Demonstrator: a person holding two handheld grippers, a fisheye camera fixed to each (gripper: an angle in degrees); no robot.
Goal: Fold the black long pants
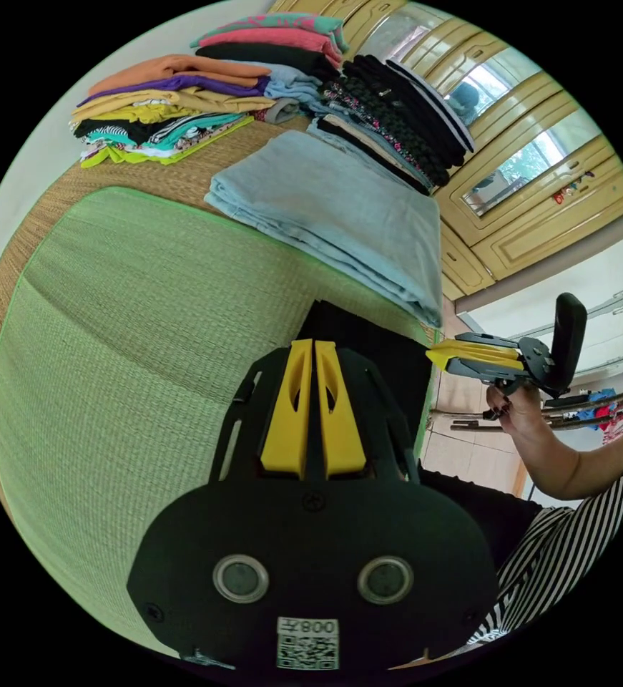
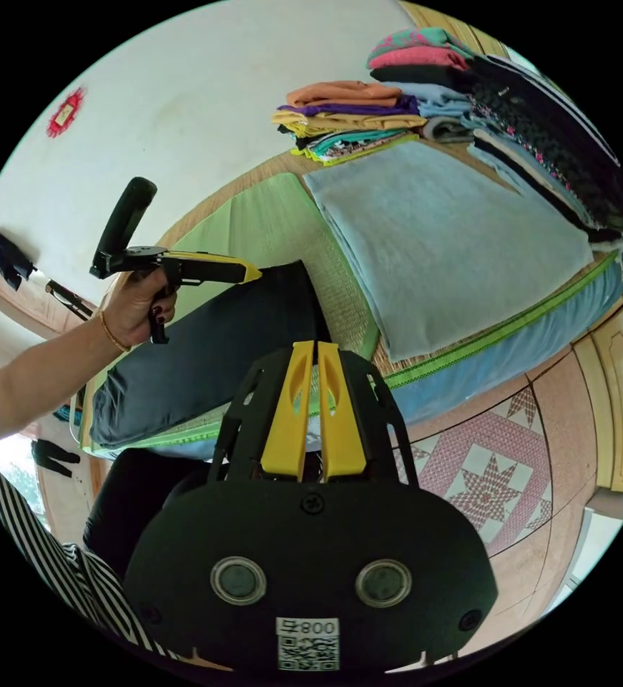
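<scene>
Both claws, left claw (image 1: 314,345) and right claw (image 2: 316,347), have jaws closed together, gripping nothing.

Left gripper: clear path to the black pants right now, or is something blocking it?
Probably yes. In the right gripper view the left gripper hangs right at the edge of the folded black pants on the green mat, nothing between them. The light blue folded cloth lies off to the side.

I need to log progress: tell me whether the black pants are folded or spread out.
Folded. In the right gripper view the black pants lie as a compact, doubled-over bundle with rounded edges on the green mat, no legs stretched out.
</scene>
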